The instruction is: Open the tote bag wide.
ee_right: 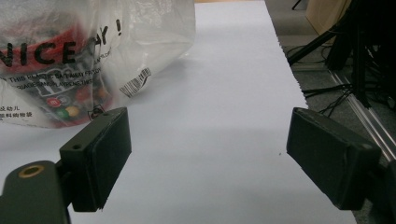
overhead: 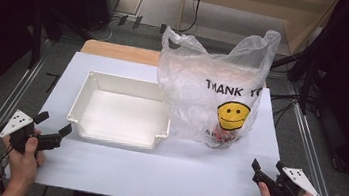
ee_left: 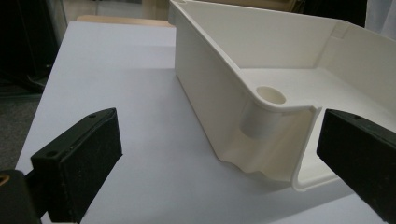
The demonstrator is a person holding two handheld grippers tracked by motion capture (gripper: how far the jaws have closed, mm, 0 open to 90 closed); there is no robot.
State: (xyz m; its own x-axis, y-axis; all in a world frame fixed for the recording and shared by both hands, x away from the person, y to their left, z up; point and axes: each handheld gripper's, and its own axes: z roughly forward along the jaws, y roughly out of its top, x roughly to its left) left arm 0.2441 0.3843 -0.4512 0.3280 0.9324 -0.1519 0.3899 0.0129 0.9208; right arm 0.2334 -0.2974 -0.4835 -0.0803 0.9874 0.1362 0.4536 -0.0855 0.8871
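A white plastic tray (overhead: 86,102) lies empty on the white table sheet, left of centre. Right of it stands a clear plastic bag (overhead: 199,81) printed with a yellow smiley and "THANK YOU"; something red and colourful (overhead: 218,133) shows through its bottom. My left gripper (overhead: 54,124) is held at the table's front left, open, with nothing between its jaws; in the left gripper view the tray's near corner (ee_left: 271,100) sits just ahead of them. At the front right my right gripper (overhead: 268,166) is open and empty, and the bag (ee_right: 70,51) lies ahead to its left.
The white sheet (overhead: 164,167) covers a wooden tabletop (overhead: 118,51) whose far edge shows behind it. Metal rails (overhead: 313,160) run along both sides. Black stands and cables (overhead: 306,79) crowd the floor at right; a wooden shelf unit (overhead: 254,7) stands behind.
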